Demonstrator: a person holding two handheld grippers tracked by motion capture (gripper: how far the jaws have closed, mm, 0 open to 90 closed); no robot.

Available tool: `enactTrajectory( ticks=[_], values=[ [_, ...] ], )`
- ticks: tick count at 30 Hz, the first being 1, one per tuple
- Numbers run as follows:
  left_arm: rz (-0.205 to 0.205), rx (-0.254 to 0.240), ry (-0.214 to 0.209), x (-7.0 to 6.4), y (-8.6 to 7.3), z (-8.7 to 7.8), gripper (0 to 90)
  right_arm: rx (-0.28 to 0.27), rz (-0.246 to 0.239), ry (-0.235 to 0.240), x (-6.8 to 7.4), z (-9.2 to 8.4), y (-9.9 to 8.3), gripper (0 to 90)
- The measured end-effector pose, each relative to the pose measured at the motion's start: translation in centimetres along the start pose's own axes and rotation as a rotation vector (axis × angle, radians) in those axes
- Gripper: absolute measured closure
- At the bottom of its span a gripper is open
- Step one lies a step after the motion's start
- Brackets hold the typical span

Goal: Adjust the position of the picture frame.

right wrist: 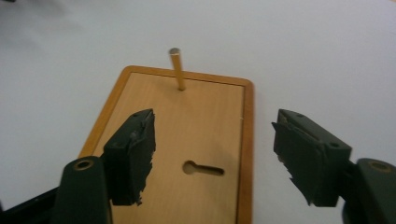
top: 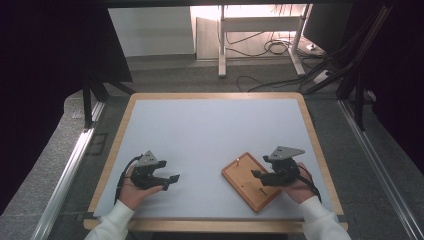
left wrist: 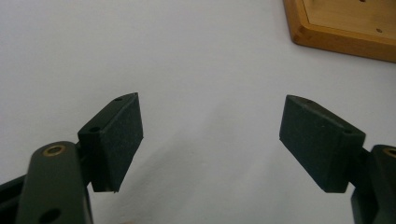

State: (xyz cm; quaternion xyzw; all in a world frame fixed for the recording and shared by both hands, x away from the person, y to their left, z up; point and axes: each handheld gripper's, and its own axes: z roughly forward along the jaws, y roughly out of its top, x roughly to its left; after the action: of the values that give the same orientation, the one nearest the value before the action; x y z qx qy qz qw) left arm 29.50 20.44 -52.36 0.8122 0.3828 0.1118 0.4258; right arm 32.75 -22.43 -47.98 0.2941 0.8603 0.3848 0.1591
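A lab: dark curtains (top: 45, 75) (framed rig), floor cables (top: 265, 47), monitor (top: 325, 22).

We can read no text, label, brand, number or sign on anything here.

You held two grippers, left gripper (top: 167, 181) and right gripper (top: 258, 174). On the worktop (top: 210, 130) lay one wooden board (top: 244, 176) carrying one upright peg (right wrist: 177, 69).
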Motion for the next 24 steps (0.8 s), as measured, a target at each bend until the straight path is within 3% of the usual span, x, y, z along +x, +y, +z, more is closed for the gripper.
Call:
enactTrajectory(
  ticks=[8, 19, 24],
  values=[
    [0.012, 0.013, -0.004, -0.3, -0.1, 0.3, 21.4, 0.014, -0.021, 0.021, 0.3, 1.9, 1.1, 37.9],
    [0.016, 0.025, -0.009, -0.3, -0.2, 0.6, 21.3, 0.054, -0.114, 0.065, 1.3, 5.4, 2.4, 51.8],
    [0.021, 0.03, -0.01, -0.3, -0.2, 0.7, 21.2, 0.053, -0.115, 0.087, 1.0, 6.5, 2.6, 66.8]
  ],
)
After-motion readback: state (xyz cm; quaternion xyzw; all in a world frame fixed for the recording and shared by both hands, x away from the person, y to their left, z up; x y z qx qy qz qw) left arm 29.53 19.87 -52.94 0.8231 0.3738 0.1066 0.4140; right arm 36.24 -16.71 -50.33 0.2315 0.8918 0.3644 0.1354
